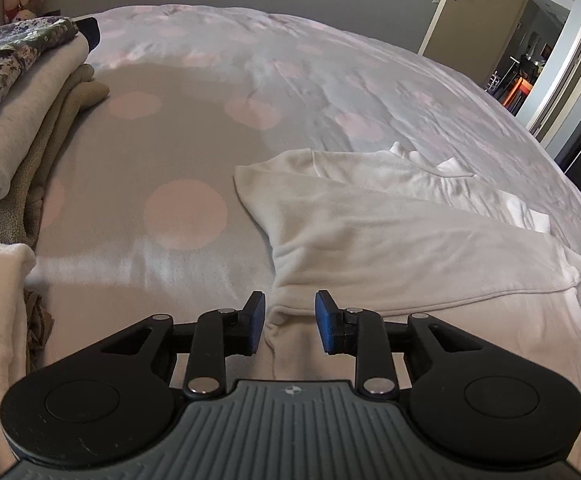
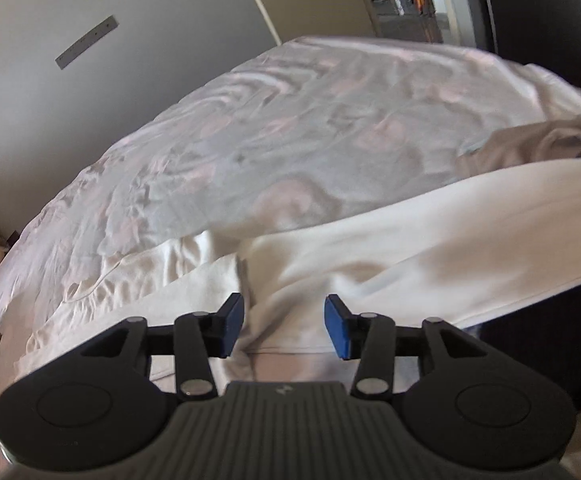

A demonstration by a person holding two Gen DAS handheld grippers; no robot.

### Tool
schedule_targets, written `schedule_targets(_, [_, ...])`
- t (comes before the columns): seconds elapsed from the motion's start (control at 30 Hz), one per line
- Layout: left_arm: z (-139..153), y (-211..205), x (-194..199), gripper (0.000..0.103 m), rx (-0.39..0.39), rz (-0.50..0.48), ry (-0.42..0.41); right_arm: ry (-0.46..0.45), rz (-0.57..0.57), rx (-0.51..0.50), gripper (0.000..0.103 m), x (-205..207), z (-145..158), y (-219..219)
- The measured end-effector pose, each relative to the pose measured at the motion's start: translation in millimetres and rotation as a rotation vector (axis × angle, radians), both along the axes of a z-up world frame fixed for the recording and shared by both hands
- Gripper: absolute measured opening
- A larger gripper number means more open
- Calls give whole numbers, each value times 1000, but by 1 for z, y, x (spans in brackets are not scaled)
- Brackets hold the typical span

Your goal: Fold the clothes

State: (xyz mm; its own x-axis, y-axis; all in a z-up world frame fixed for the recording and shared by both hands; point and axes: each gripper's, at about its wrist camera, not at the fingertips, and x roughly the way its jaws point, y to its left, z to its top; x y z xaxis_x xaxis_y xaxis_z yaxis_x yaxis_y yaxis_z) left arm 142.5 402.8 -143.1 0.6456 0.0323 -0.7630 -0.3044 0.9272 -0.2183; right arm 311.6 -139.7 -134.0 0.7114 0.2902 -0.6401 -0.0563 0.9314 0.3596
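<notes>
Straddling the white garment [image 1: 390, 240], both fingers gape; folded pile [image 1: 14, 120] only left.

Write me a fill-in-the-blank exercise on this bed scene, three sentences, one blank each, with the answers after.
1. The left tongs stand ____, their blue pads on either side of the white garment's near edge.
2. The bedspread is printed with large pink ____.
3. In the left wrist view, the stack of folded clothes lies to the ____ of the white garment.

Missing words: open; dots; left
</notes>
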Motion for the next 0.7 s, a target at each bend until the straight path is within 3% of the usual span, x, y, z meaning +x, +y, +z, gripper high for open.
schedule_targets(0.13, [9,-12,-9,27,1,-16,-9,-36,-141,-98,49,-18,22,-75])
schedule_targets(0.37, [15,-22,-10,27,8,-4,7,23,-396,-65,48,-46,50,-213])
schedule_targets(0.5, [16,-27,-11,27,0,17,16,71,-441,-59,45,-44,45,-254])
schedule_targets(0.7, [16,-37,-13,27,-13,49,33,118,-461,-67,43,-29,22,-272])
